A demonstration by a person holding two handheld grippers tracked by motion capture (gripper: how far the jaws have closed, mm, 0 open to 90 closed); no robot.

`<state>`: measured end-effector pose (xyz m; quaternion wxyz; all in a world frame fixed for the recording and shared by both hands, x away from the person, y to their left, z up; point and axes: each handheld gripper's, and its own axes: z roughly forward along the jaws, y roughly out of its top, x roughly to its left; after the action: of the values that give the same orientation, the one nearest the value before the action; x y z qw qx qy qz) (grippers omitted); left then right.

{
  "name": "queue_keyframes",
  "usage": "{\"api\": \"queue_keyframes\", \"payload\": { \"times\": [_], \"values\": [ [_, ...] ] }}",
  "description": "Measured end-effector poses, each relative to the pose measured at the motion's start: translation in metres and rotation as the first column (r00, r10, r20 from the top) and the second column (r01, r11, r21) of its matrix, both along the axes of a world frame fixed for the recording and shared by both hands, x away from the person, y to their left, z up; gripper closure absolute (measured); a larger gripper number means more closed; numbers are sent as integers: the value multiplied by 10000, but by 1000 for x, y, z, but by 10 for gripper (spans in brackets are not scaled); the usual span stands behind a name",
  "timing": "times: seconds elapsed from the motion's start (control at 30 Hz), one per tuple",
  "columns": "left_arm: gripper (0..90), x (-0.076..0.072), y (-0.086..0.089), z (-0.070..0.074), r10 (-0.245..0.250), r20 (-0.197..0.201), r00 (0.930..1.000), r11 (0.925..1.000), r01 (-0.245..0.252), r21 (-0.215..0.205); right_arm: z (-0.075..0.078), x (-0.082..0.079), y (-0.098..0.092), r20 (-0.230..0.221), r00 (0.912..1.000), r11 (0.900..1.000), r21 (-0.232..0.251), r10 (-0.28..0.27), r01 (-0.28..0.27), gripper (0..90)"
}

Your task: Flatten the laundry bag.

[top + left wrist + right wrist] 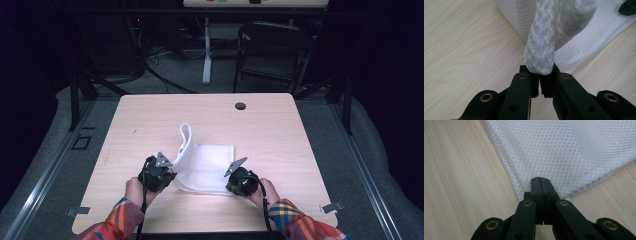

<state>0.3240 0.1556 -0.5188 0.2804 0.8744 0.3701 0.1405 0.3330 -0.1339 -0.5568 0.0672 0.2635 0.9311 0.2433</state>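
A white mesh cloth lies on the wooden table, with its left side raised in a standing fold. My left gripper is at the cloth's near left corner. In the left gripper view that gripper is shut on a bunched edge of the cloth, which rises from the jaws. My right gripper is at the near right corner. In the right gripper view it is shut on the cloth's flat corner. A tip of the right gripper shows far off in the left gripper view.
A round cable hole sits near the table's far edge. A dark chair and a white desk leg stand on the floor beyond. Metal clips mark the near corners. The person's plaid sleeves come in from below.
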Motion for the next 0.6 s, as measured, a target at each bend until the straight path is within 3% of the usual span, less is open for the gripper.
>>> {"api": "queue_keyframes", "payload": {
  "times": [0.2, 0.5, 0.53, 0.6],
  "values": [
    [872, 1, 0, -2, 4, -247, 9997, 9999, -1, 124, -1, 3, -2, -23, 9999, 9998, 131, -146, 146, 900],
    [871, 2, -2, -6, -56, -611, 9981, 9997, 70, 233, -1, 7, -7, -9, 9994, 9994, 45, -345, 345, 900],
    [871, 2, -2, -7, -77, -652, 9978, 9997, 92, 240, 1, 8, -8, 25, 9995, 9995, -127, -302, 303, 900],
    [870, 2, -2, -7, -83, -729, 9973, 9995, 105, 299, 0, 8, -9, -9, 9993, 9992, 47, -387, 387, 900]
  ]
}}
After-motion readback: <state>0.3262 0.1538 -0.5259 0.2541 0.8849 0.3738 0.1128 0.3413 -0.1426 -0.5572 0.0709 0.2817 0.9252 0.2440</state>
